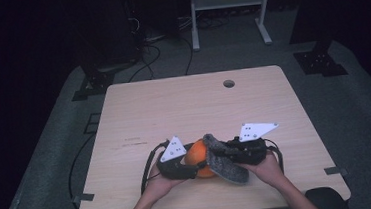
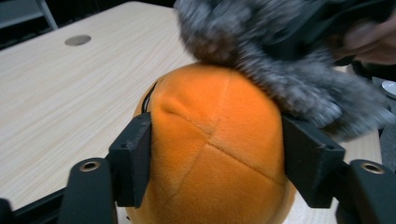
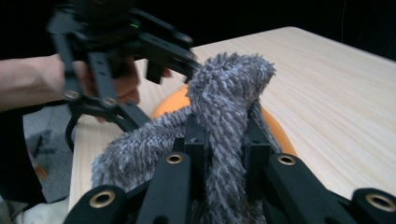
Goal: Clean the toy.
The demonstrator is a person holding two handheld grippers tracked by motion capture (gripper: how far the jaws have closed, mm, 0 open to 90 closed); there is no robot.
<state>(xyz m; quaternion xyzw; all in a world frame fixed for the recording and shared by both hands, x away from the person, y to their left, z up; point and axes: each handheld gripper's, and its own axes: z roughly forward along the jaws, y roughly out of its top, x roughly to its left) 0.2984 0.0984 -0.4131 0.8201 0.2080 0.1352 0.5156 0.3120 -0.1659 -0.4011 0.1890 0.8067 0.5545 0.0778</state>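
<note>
An orange plush ball (image 1: 196, 154) lies near the table's front edge, partly under a grey fuzzy piece of fabric (image 1: 226, 166). My left gripper (image 1: 190, 164) is shut on the ball. In the left gripper view its pads (image 2: 135, 158) press into both sides of the orange plush ball (image 2: 219, 140), with the grey fuzzy fabric (image 2: 261, 60) draped over its top. My right gripper (image 1: 221, 154) is shut on the fabric. In the right gripper view the jaws (image 3: 226, 140) pinch a fold of the grey fabric (image 3: 229, 88), and the orange ball (image 3: 280, 137) peeks out behind it.
The light wooden table (image 1: 173, 105) has a round hole (image 1: 229, 83) near its far edge. A white metal frame (image 1: 228, 1) and cables stand on the dark floor beyond. Both forearms come in over the front edge.
</note>
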